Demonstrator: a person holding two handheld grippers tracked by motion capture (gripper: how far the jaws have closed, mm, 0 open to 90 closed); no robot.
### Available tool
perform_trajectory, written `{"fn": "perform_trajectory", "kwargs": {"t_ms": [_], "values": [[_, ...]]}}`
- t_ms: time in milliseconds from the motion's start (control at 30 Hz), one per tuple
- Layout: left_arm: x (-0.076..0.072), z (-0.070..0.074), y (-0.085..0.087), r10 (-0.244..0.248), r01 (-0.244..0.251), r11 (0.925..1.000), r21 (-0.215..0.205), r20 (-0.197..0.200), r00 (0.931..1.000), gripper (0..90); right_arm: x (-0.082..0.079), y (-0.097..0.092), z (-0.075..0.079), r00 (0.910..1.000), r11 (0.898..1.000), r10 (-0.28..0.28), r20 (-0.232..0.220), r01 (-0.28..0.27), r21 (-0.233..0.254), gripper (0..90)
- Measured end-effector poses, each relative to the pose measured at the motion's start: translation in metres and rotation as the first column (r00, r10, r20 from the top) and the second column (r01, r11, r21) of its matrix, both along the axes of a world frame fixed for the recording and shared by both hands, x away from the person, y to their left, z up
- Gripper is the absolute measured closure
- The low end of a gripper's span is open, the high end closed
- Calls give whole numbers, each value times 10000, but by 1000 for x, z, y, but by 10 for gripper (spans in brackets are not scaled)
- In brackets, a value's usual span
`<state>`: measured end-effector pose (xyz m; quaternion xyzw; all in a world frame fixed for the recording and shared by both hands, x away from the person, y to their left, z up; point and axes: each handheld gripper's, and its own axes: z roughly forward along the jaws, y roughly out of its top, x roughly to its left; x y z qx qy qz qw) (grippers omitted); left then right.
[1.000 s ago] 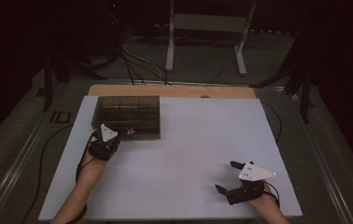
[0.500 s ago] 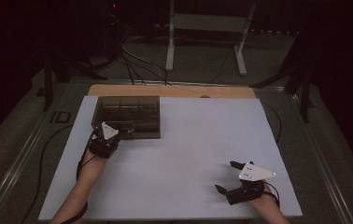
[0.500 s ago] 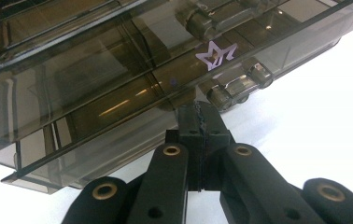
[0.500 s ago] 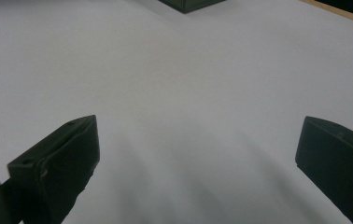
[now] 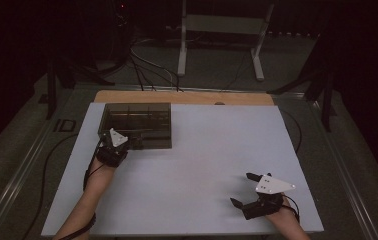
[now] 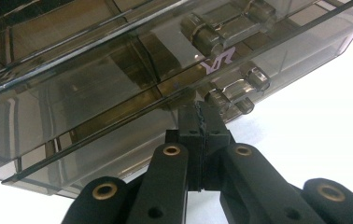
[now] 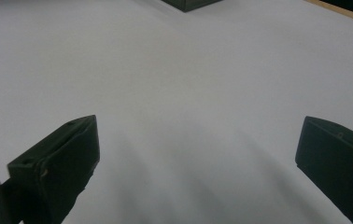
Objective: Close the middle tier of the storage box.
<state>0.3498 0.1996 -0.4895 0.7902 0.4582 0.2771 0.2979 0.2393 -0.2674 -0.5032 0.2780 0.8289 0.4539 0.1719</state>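
A smoky translucent plastic box [image 5: 136,125] with inner dividers lies at the far left of the white table [image 5: 202,150]. My left gripper [image 5: 130,144] is at the box's near wall. In the left gripper view its jaws [image 6: 201,111] are pressed together, with the tips against the seam between lid and base of the box [image 6: 86,88], just left of a clear latch [image 6: 237,88]. I cannot tell whether they pinch anything. My right gripper [image 5: 242,189] rests near the front right of the table, its jaws wide apart over bare white surface [image 7: 198,140].
A wooden strip [image 5: 187,97] borders the table's far edge. Beyond it, cables [image 5: 142,65] and the legs of a metal stand [image 5: 182,50] lie on the dark floor. A corner of the box [image 7: 191,3] shows far ahead in the right gripper view.
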Motion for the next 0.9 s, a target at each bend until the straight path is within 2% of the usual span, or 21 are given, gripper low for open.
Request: {"fn": "perform_trajectory", "kwargs": {"t_ms": [900], "values": [[7,0,-1,-43,43,10000,-3,-35,10000,898,0,0,-1,10000,10000,10,-16,-10,16,1]]}}
